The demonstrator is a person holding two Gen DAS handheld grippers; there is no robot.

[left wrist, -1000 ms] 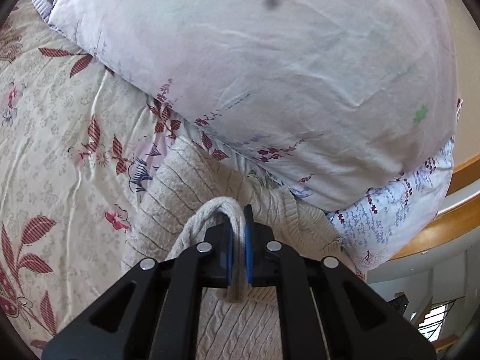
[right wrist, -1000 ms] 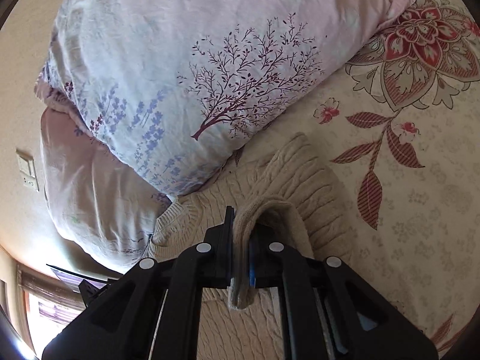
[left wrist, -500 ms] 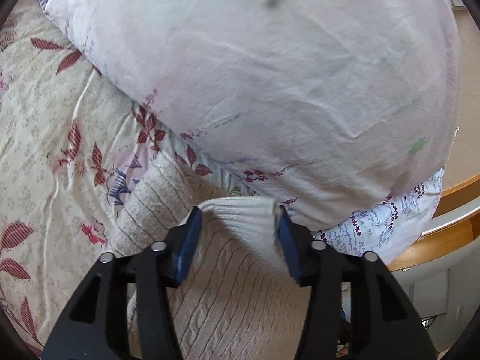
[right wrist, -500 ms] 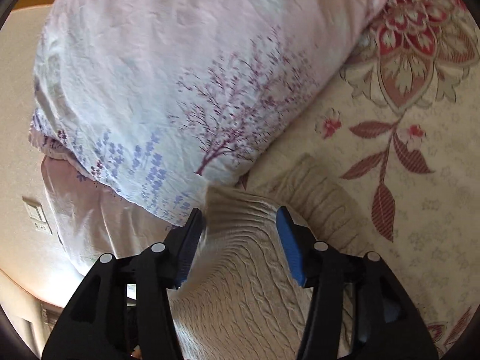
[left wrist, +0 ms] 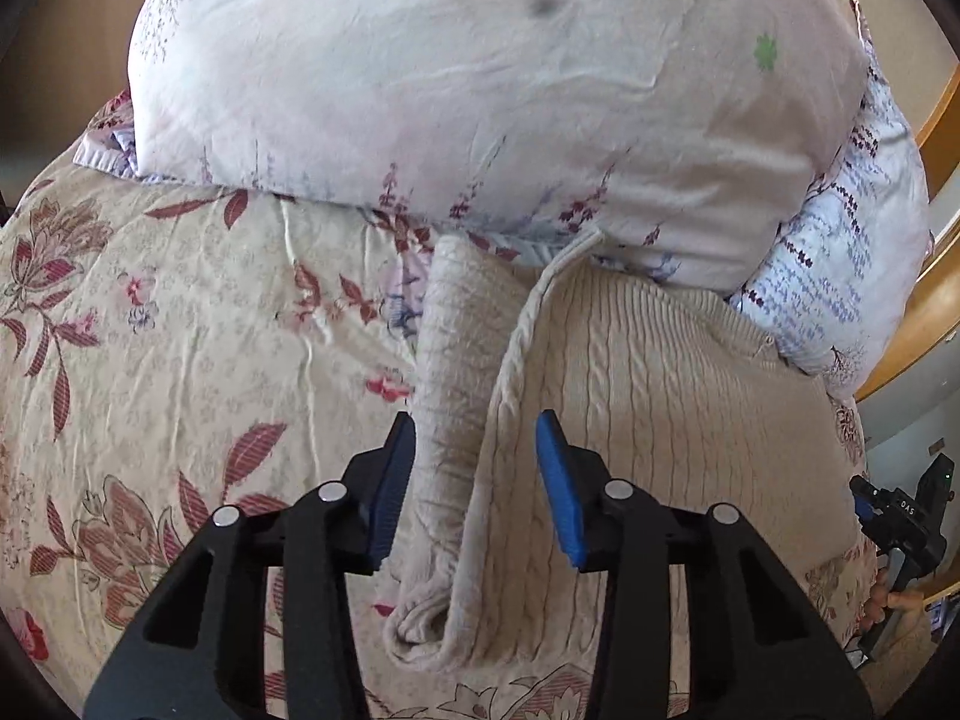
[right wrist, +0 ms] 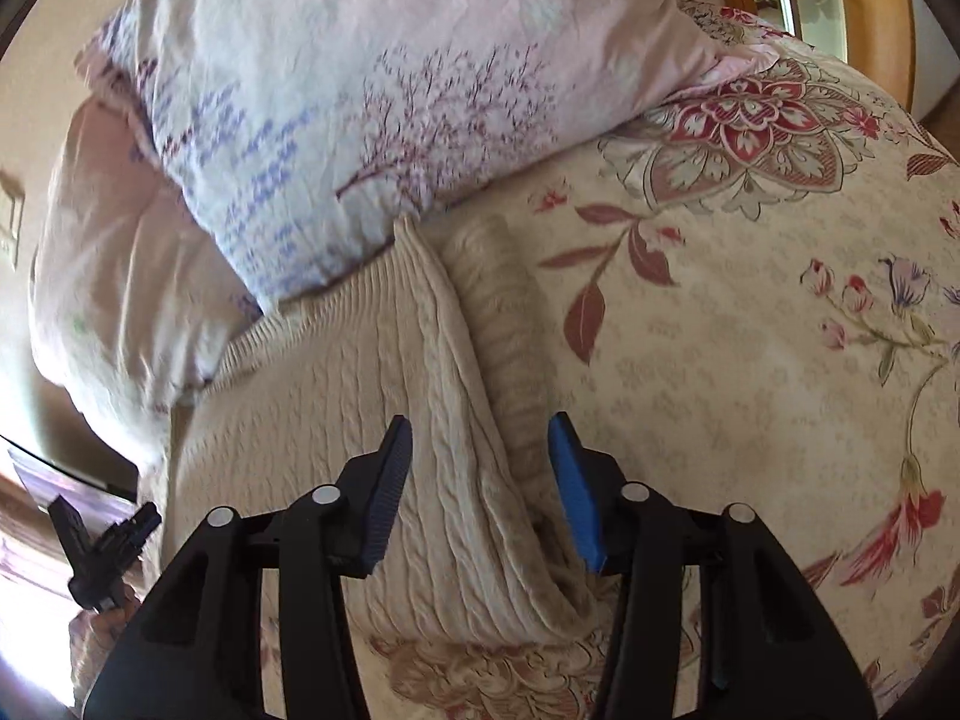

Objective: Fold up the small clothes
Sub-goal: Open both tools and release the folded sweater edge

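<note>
A cream cable-knit sweater (left wrist: 648, 396) lies folded on the floral bedspread (left wrist: 180, 330), its far edge against the pillows. One sleeve (left wrist: 456, 360) runs along its left side. My left gripper (left wrist: 475, 420) hovers over that sleeve and the fold edge; its jaws are closing and the blue pads touch no fabric. In the right wrist view the same sweater (right wrist: 336, 420) lies flat with a sleeve (right wrist: 504, 312) on its right side. My right gripper (right wrist: 480, 420) hangs above that edge, jaws closing, pads clear of the knit.
Two stacked floral pillows (left wrist: 480, 78) (right wrist: 372, 60) crowd the sweater's far edge. A wooden bed frame (left wrist: 924, 300) curves along the right. Open bedspread (right wrist: 750, 330) stretches to the right of the sweater in the right wrist view. A wall switch (right wrist: 9, 216) sits far left.
Both grippers were shut on the sweater's edge, then opened and let it go. They have pulled back and rolled, and the knit now lies flat on the bed.
</note>
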